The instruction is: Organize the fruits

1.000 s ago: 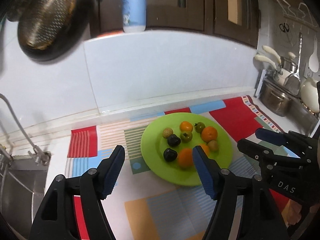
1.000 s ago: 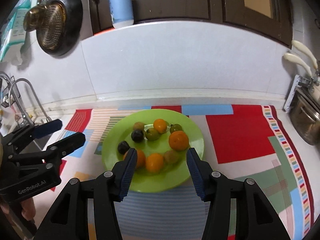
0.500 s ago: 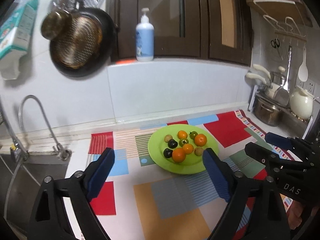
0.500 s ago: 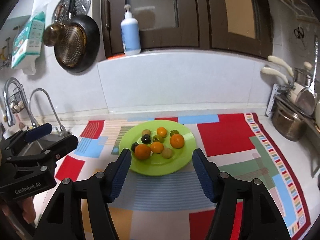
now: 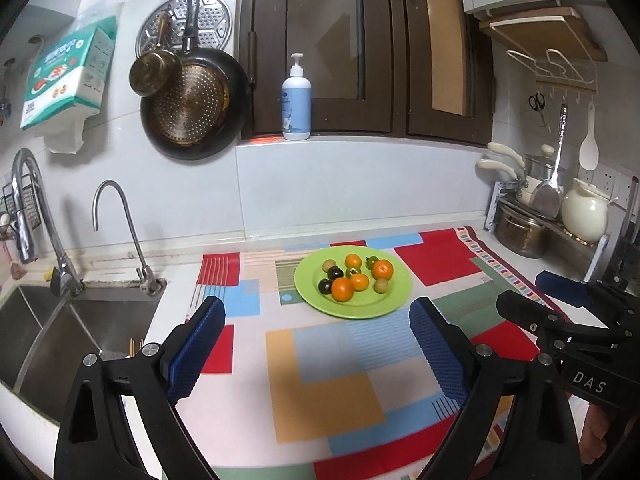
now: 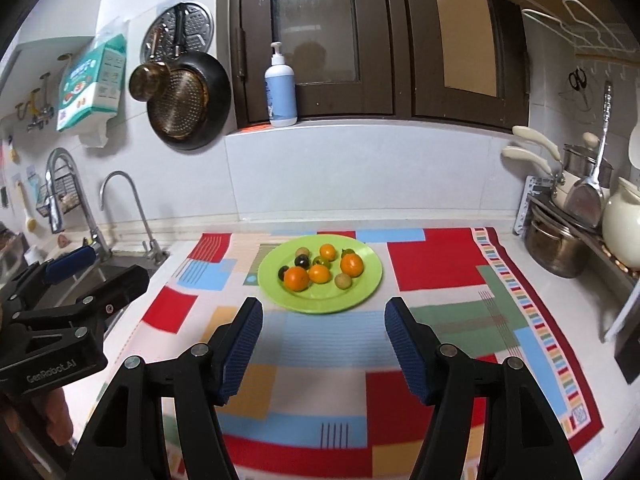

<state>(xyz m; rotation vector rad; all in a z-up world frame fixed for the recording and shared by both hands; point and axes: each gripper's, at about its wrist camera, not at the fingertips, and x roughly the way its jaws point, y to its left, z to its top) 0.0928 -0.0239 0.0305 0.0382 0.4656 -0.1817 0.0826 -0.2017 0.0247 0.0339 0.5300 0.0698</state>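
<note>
A white countertop (image 5: 568,320) runs along a glossy tiled wall, and over most of it lies a flat cloth mat (image 5: 344,364) printed in blocks of red, blue, orange, green and pale stripes. To the left a stainless steel sink (image 5: 60,332) sits sunk into the counter, with a curved chrome tap (image 5: 120,216) rising behind it. On the wall hangs a round black pan (image 5: 192,100) with a perforated brass-coloured strainer nested in it, and a smooth pale blue pump bottle (image 5: 296,100) stands on the dark wooden window ledge. At the far right, shiny metal pots (image 6: 560,236) and a rounded cream ceramic jar (image 6: 622,224) crowd a rack. Near the back of the mat rests a round, shallow, lime-green plate (image 5: 396,296), and all the fruits are gathered on it: three smooth round oranges (image 5: 343,289), small dark plum-like fruits (image 5: 325,287), little greenish tomatoes (image 5: 373,261) and dull tan round ones (image 5: 381,286), clustered close together. The left tongs (image 5: 316,344) hang above the mat in front of the plate, well apart from it, the ribbed blue pads (image 5: 196,344) spread wide with nothing between them. The right tongs (image 6: 323,340) hover likewise, their textured blue pads (image 6: 408,344) apart and empty.
</note>
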